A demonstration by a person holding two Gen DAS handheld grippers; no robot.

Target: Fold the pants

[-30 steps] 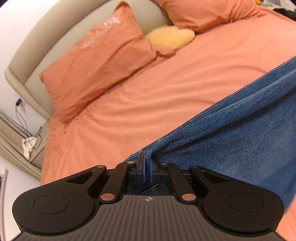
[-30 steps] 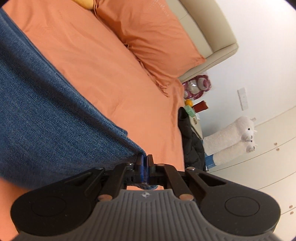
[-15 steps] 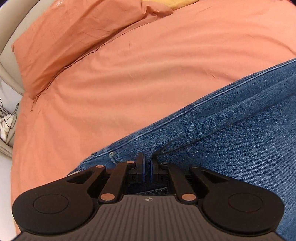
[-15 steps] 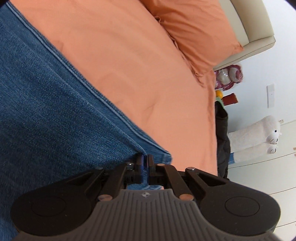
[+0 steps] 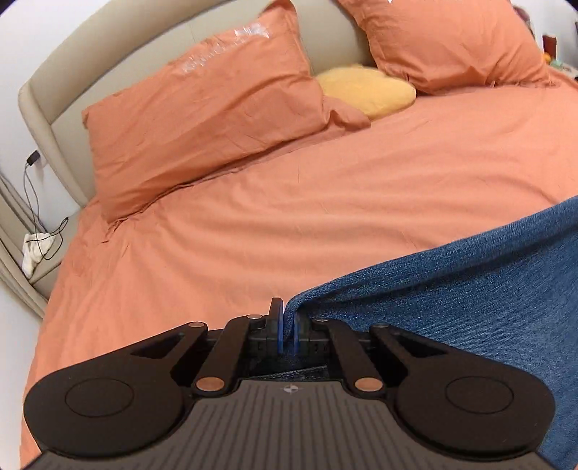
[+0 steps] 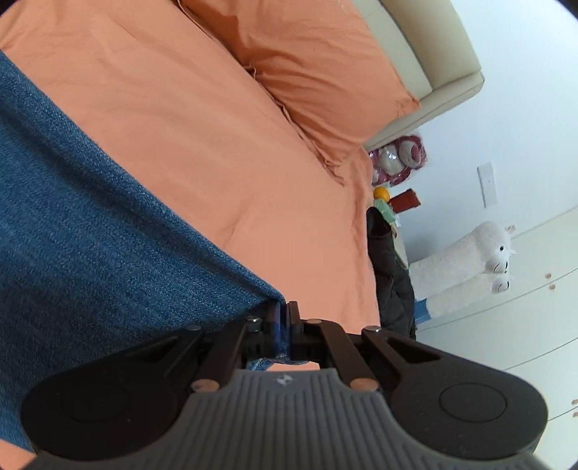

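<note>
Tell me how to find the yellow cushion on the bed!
Start at the beige headboard behind the big orange bed. Two orange pillows lean against it, and the yellow cushion sits tucked in the gap between them. It is the only fuzzy, pale yellow thing there, and smaller than both.

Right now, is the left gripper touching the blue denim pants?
Touching. The left wrist view shows the left gripper shut on a corner of the blue denim pants.

Two orange pillows [image 5: 202, 119], one yellow cushion [image 5: 365, 90], one pair of jeans [image 5: 451, 289], two white plush alpacas [image 6: 466, 264].
</note>
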